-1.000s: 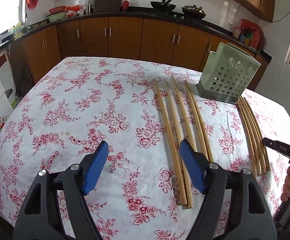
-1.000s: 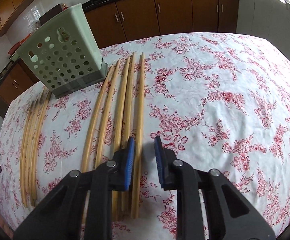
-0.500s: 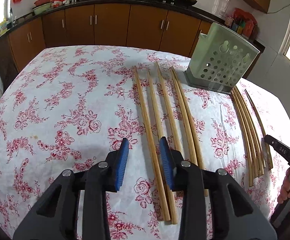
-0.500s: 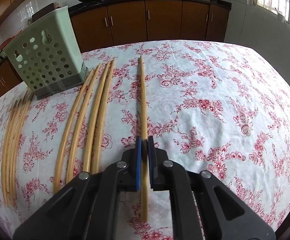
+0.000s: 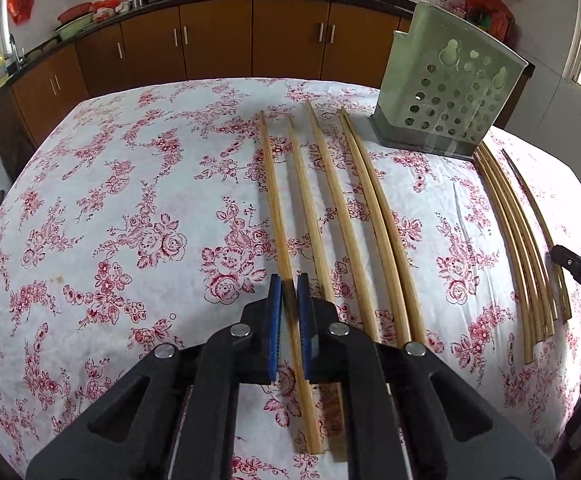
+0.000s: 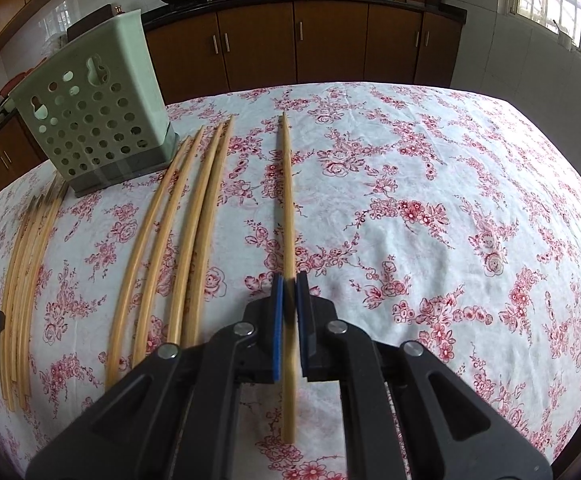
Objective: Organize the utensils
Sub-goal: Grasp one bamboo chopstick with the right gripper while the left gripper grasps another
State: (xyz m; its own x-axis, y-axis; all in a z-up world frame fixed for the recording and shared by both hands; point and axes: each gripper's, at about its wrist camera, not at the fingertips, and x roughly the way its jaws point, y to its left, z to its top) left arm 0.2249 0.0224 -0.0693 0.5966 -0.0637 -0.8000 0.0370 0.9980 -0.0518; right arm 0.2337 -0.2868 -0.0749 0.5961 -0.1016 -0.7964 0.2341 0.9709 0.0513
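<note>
closing on chopsticks now: left gripper (image 5: 289, 280), wide a sec ago, pinches one chopstick (image 5: 276, 200) mid-table; right gripper (image 6: 289, 280) clamps another (image 6: 287, 200), already raised clear of the row. next prob the green holder (image 6: 94, 120) at far edge.

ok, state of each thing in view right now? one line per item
left gripper: shut on a chopstick
right gripper: shut on a chopstick
green holder: upright, contents not visible
loose chopsticks: flat on the tablecloth
</note>
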